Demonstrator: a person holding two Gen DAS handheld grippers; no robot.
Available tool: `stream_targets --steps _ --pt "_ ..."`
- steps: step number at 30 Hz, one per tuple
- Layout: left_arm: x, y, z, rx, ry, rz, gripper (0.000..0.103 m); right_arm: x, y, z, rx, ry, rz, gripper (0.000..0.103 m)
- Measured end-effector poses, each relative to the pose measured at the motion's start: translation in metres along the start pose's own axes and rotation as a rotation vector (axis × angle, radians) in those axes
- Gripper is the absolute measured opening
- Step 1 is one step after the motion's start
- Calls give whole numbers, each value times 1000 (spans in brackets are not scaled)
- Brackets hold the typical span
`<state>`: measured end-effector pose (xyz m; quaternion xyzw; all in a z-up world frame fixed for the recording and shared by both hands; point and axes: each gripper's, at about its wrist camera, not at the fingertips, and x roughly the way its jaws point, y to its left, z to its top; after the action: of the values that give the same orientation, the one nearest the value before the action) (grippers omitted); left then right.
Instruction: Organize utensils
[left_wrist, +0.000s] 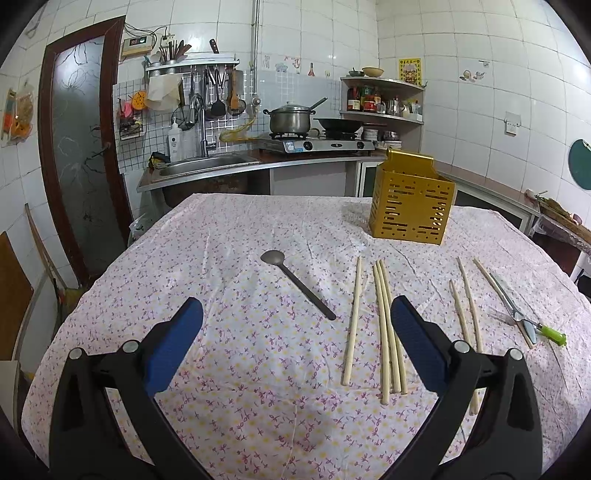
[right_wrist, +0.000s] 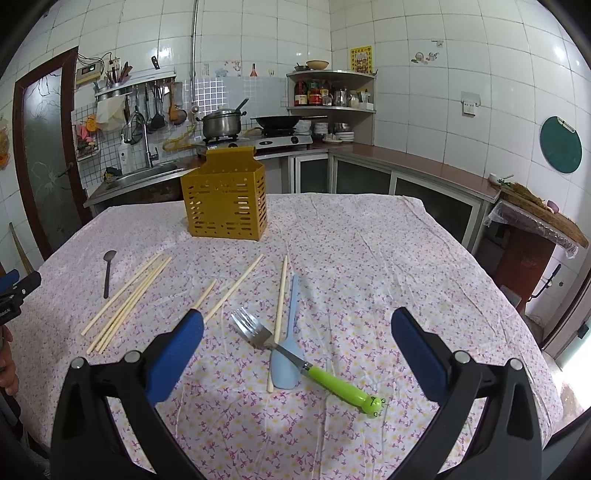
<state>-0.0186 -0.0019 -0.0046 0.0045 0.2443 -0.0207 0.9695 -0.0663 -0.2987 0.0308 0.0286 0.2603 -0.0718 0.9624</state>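
A yellow slotted utensil holder (left_wrist: 412, 201) (right_wrist: 225, 201) stands upright toward the table's far side. A dark metal spoon (left_wrist: 295, 282) (right_wrist: 108, 271) lies on the floral cloth. Several wooden chopsticks (left_wrist: 386, 325) (right_wrist: 129, 299) lie scattered beside it. A fork with a green handle (right_wrist: 295, 356) (left_wrist: 517, 314) lies across a light blue spoon (right_wrist: 290, 332) and one chopstick (right_wrist: 279, 314). My left gripper (left_wrist: 297, 325) is open and empty above the cloth, near the spoon's handle. My right gripper (right_wrist: 297, 332) is open and empty, with the fork and blue spoon in front between the fingers.
The table (right_wrist: 369, 258) carries a pink floral cloth. Behind it run a counter with a sink (left_wrist: 207, 164), a stove with a pot (left_wrist: 290, 118) and a wok, and a corner shelf (right_wrist: 332, 92). The left gripper shows at the left edge of the right wrist view (right_wrist: 14, 288).
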Motion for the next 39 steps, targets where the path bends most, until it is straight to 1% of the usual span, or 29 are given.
stream_targets --steps 30,39 --pt "5 -1 -5 2 10 -1 98 5 -2 -2 -11 23 4 99" --pt "13 -2 -7 5 25 -2 98 13 0 -4 -21 45 -2 99"
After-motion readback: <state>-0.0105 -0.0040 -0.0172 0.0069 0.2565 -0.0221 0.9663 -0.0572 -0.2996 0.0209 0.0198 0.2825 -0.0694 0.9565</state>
